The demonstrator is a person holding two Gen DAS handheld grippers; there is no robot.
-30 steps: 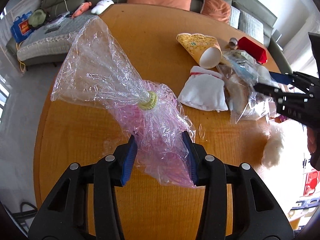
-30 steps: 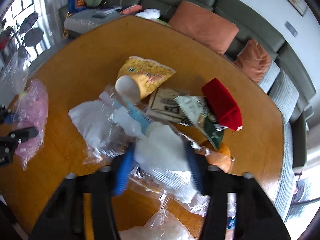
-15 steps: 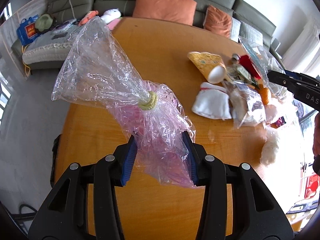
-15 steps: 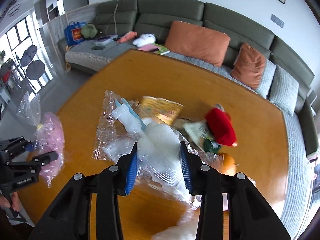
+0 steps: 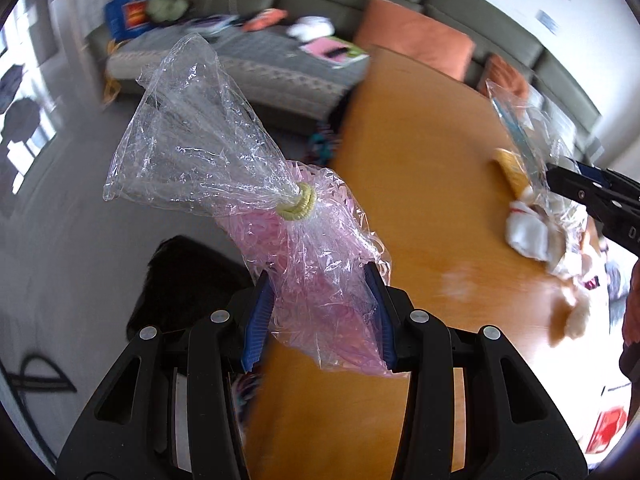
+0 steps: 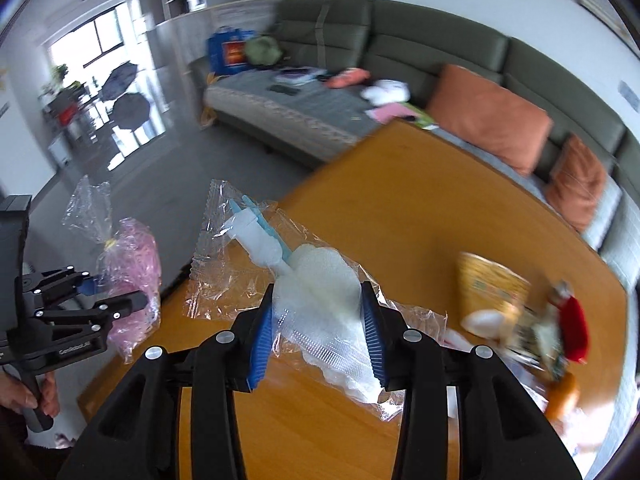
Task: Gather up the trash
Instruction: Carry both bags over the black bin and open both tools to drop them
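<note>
- Left wrist view: you are holding the left gripper point(image 5: 322, 314) w/ its blue pads clamped on the pink-filled bag point(image 5: 316, 280), a clear plastic bag tied at the neck w/ a yellow-green band point(image 5: 298, 203).
- The bag's empty clear top is fanning up & to the left; the bag is hanging in the air at the near-left edge of the wooden table point(image 5: 420, 184), partly over the grey floor point(image 5: 72, 248).
- At the right edge, the right gripper point(image 5: 580, 192) is showing w/ a clear wrapper; jaw state can't be told from here. Blurred trash pile point(image 5: 532, 232) is lying on the table below it.
- Right wrist view: you are holding the right gripper point(image 6: 318, 328) w/ pads clamped on the clear wrapper point(image 6: 320, 292) containing white padding & a blue-white plastic piece point(image 6: 256, 232); it is raised above the table point(image 6: 400, 208).
- At left, the left gripper point(image 6: 116, 294) is gripping the pink bag point(image 6: 128, 272), just off the table edge.
- Yellow paper cup point(image 6: 492, 292) & red item point(image 6: 576, 332) are lying on the table at right, blurred.
- Green sofa point(image 6: 440, 52) w/ orange cushions point(image 6: 488, 116) is standing behind.
</note>
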